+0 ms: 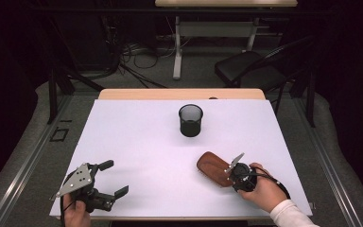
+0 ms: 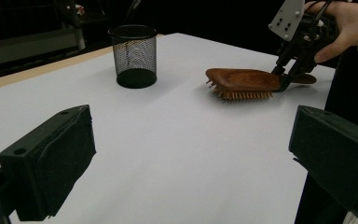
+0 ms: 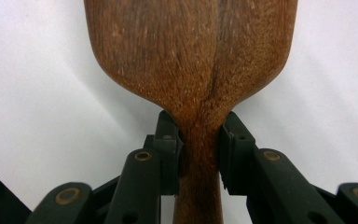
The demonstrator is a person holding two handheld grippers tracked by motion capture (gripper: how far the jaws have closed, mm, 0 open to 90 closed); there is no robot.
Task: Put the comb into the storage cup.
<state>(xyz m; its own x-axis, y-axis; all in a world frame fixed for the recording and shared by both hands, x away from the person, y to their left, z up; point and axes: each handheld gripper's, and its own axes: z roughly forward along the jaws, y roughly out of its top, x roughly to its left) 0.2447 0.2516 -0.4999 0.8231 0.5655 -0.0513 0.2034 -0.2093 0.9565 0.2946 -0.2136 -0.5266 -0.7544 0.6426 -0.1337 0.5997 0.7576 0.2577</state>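
While the right tongs (image 3: 200, 154) clamp the neck of the brown wooden hairbrush (image 1: 215, 168) lying bristles-down on the white worktop (image 1: 137, 142), the left tongs (image 1: 109, 180) stand wide, so lifting probably comes next.

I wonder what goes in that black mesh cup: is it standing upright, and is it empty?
The mesh cup stands upright on the table, open end up. It looks empty: the mesh shows only its dark base.
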